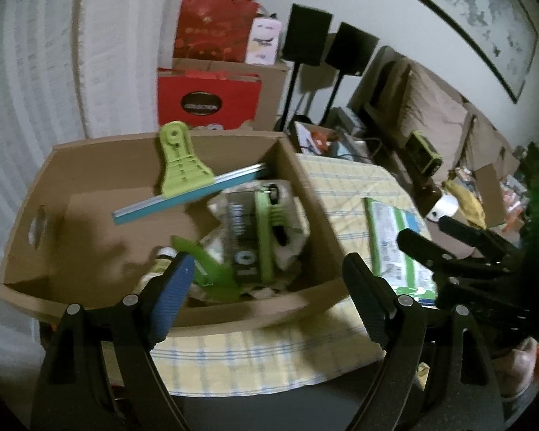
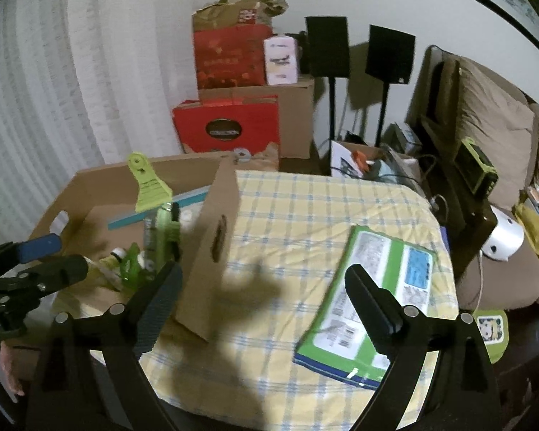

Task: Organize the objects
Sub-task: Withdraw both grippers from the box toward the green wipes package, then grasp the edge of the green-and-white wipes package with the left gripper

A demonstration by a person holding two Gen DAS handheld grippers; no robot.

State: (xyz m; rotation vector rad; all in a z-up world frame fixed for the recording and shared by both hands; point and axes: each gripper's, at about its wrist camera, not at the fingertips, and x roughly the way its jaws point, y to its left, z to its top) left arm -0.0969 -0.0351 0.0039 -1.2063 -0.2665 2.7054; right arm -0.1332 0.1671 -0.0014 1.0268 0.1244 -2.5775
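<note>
The flat green-and-white printed package [image 2: 373, 298] lies on the yellow-and-blue checked tablecloth [image 2: 298, 208], just beside the open brown cardboard box [image 2: 212, 248], at about three o'clock from it. In the box, a lime-green squeegee with a blue blade [image 1: 183, 179] leans on the far wall at twelve o'clock, over a green brush [image 1: 266, 230] and wrapped packets. Right gripper [image 2: 266, 309] hangs above the cloth, jaws wide, nothing in them, one finger over the package's near edge. Left gripper [image 1: 269, 294] gapes over the box rim, also empty. Risk, I'd say: that thin package offers little edge to pinch, and it may slide or drag the cloth into wrinkles.
</note>
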